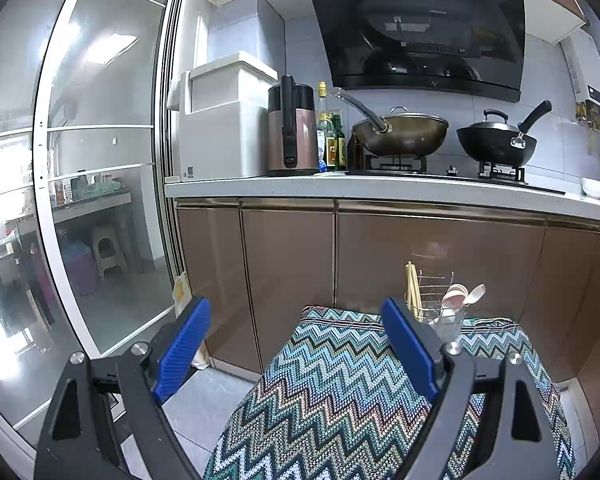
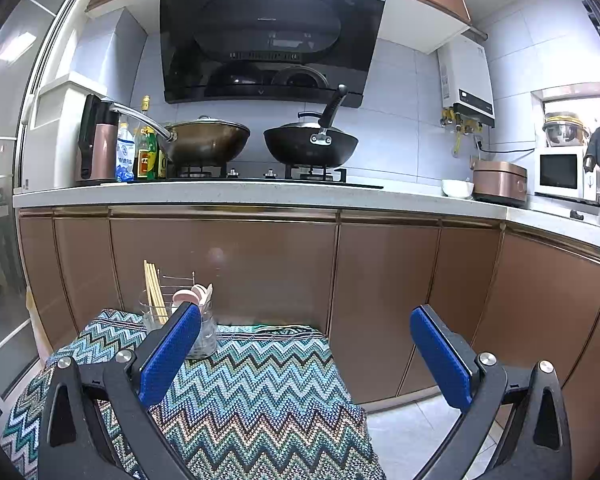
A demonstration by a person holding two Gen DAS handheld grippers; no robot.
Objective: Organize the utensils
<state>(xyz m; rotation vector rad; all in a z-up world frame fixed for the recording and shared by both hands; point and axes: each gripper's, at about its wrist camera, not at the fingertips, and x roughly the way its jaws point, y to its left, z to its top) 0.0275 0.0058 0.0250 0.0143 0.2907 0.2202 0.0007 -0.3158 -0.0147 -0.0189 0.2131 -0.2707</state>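
A wire utensil rack [image 1: 440, 312] with clear cups stands at the far edge of a zigzag-patterned cloth [image 1: 340, 392]. It holds wooden chopsticks [image 1: 413, 292], pink spoons [image 1: 454, 294] and a pale fork [image 1: 476, 293]. The rack also shows in the right wrist view [image 2: 204, 332], with the chopsticks [image 2: 153, 292] and spoons [image 2: 192, 296], on the cloth [image 2: 252, 396]. My left gripper [image 1: 296, 320] is open and empty, held above the cloth's near left. My right gripper [image 2: 306, 326] is open and empty, to the right of the rack.
Brown cabinet doors [image 2: 380, 300] stand right behind the cloth-covered surface. Above them a white counter [image 2: 220, 194] carries two woks [image 2: 312, 144], bottles [image 2: 144, 156] and a kettle [image 1: 292, 128]. A glass sliding door [image 1: 100, 200] is to the left. Grey floor tiles [image 2: 420, 432] lie to the right.
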